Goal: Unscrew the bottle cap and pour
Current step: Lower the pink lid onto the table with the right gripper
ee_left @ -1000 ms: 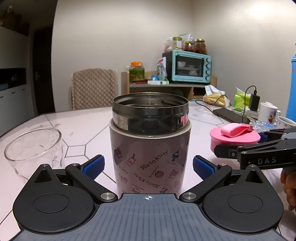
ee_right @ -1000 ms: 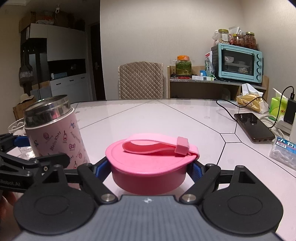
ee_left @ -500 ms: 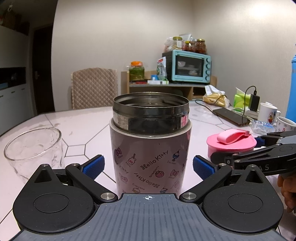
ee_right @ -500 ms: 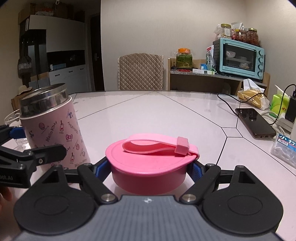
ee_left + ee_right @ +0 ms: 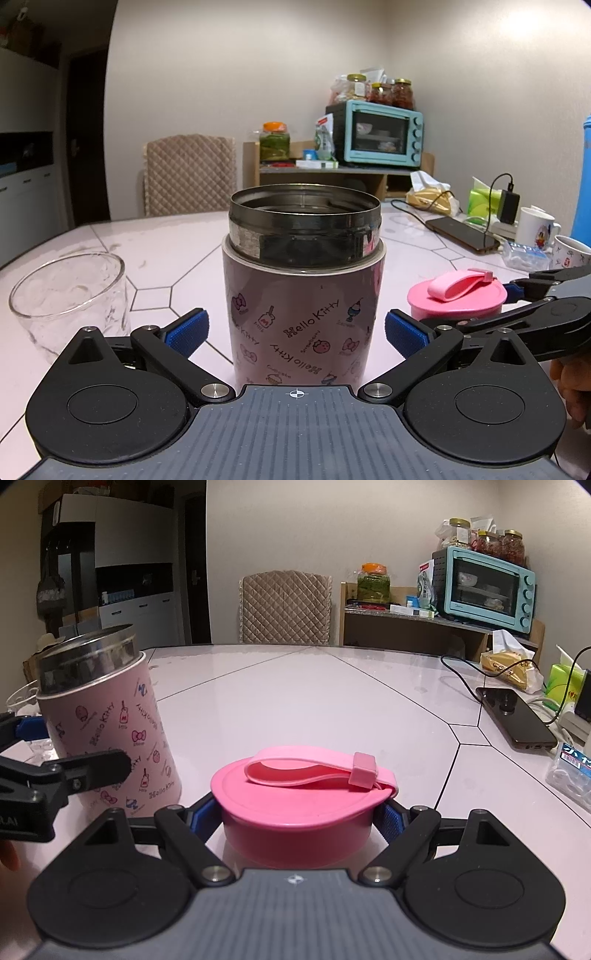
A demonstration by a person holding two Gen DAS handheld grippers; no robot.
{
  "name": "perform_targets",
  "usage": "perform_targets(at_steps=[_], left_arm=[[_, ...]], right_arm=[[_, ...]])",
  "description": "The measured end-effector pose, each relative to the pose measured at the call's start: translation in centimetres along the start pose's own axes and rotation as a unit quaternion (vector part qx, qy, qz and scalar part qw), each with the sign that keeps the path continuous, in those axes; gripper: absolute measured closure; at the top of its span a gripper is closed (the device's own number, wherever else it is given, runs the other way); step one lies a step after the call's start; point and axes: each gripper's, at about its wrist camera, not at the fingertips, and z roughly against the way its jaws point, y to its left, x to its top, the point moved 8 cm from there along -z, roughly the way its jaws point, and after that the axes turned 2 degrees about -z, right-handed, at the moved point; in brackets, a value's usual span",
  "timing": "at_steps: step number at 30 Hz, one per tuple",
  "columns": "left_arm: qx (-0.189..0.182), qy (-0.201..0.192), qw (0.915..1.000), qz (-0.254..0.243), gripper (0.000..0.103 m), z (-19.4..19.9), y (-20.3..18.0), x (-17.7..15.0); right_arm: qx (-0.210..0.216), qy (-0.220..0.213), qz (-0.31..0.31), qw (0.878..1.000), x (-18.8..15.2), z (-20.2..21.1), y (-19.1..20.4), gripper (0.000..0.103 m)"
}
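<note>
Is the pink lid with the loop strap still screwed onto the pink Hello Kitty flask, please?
No, the pink lid sits between the right gripper's jaws, apart from the open-topped flask.

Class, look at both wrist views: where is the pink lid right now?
The pink lid sits between the right gripper fingers, low over the table, right of the open pink flask in the left wrist view.

We see a pale pink food jar (image 5: 303, 314) printed with bows, strawberries and Hello Kitty lettering, its steel neck bare. Its lid (image 5: 306, 805) is bright pink with a paler strap. The bench (image 5: 295, 701) is glossy white with thin dark lines.
</note>
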Motion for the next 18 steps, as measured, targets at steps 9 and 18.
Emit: perform_targets(at_steps=[9,18], left_arm=[[-0.001,0.000,1.0000,0.001,0.000,0.03,-0.11,0.03],[-0.002,0.000,1.0000,0.001,0.000,0.23,-0.30,-0.05]], right_arm=[[0.003,0.016,0.003,1.000,-0.38,-0.44,-0.01,0.018],[0.003,0.023,0.004,1.000,-0.75,-0.35,-0.08,0.016]])
